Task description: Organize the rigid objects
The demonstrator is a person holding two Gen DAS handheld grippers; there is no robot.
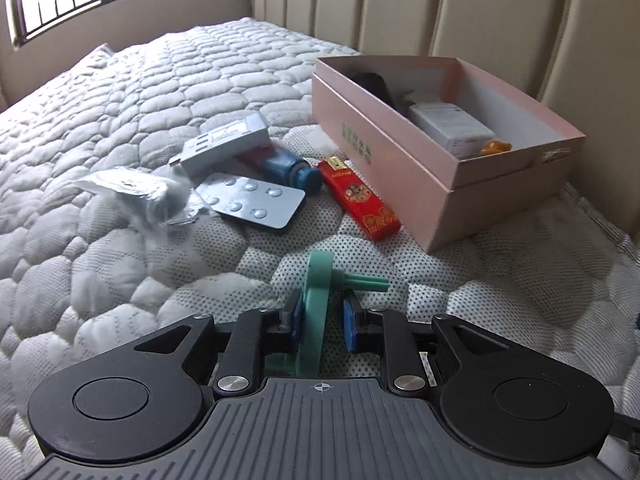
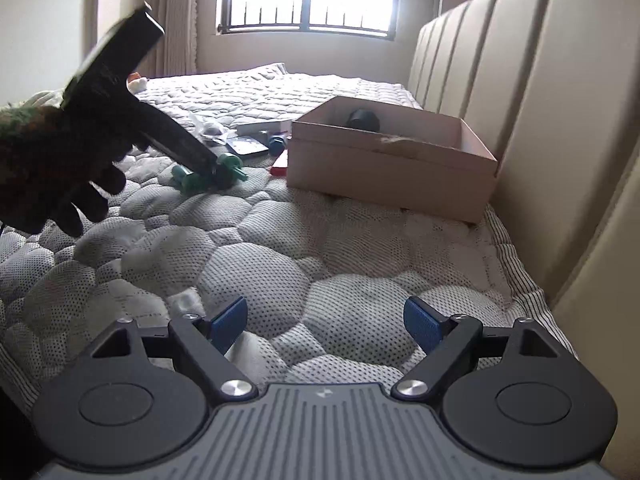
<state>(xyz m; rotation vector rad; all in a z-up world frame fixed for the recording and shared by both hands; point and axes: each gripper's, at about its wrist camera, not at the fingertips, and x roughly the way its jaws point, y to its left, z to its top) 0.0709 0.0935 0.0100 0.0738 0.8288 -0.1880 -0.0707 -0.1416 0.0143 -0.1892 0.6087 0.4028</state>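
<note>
The left gripper [image 1: 322, 318] angles down at the mattress [image 1: 120, 264], its pads parted around – not pressing – one green plastic toy [image 1: 316, 308] (gloved hand [image 2: 48, 184] behind). The right gripper [image 2: 326, 322] hovers wide open, empty. Beyond lie one red lighter [image 1: 360, 200], one blister pack [image 1: 254, 204] – and the pink box [image 1: 400, 168].

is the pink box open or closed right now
Open. The pink box has no lid on top, and a white carton shows inside.
</note>
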